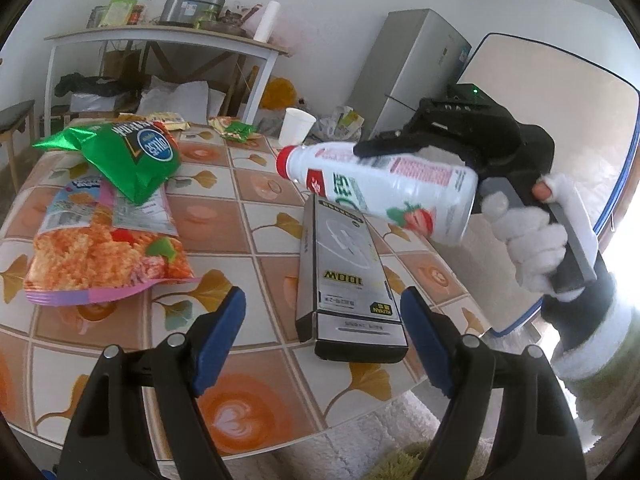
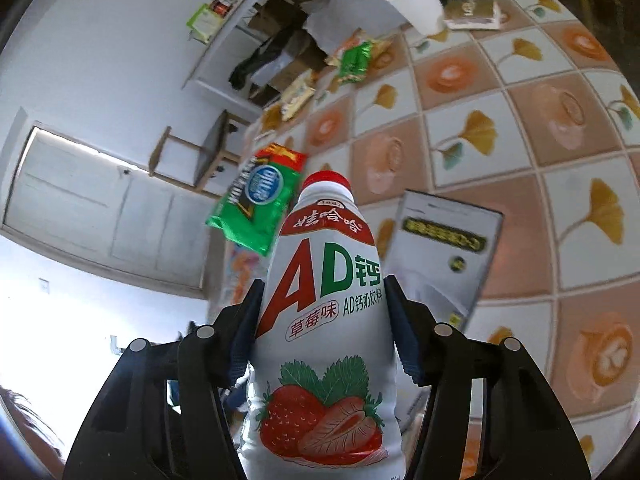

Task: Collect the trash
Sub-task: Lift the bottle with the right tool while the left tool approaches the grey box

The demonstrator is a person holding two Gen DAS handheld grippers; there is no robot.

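A round table (image 1: pixel 256 216) covered in an orange-and-cream checked oilcloth with ginkgo leaves fills the foreground. Behind it stands a white-framed wooden side table (image 1: pixel 160 38) carrying a metal steamer pot (image 1: pixel 194 6), jars and a white paper roll (image 1: pixel 266 20). A tall grey refrigerator (image 1: pixel 404 68) stands against the white wall to the right

On the table (image 1: pixel 260 240), counted: 1 bottle (image 1: pixel 384 188), held off the surface; 1 box (image 1: pixel 348 276); 1 paper cup (image 1: pixel 296 126); 2 large snack bags, i.e. 1 green bag (image 1: pixel 128 156) and 1 orange bag (image 1: pixel 104 248); approx. 2 small wrappers (image 1: pixel 236 128) at the far edge, exact no. not determinable. 2 grippers were seen: left gripper (image 1: pixel 324 320), right gripper (image 2: pixel 324 316).
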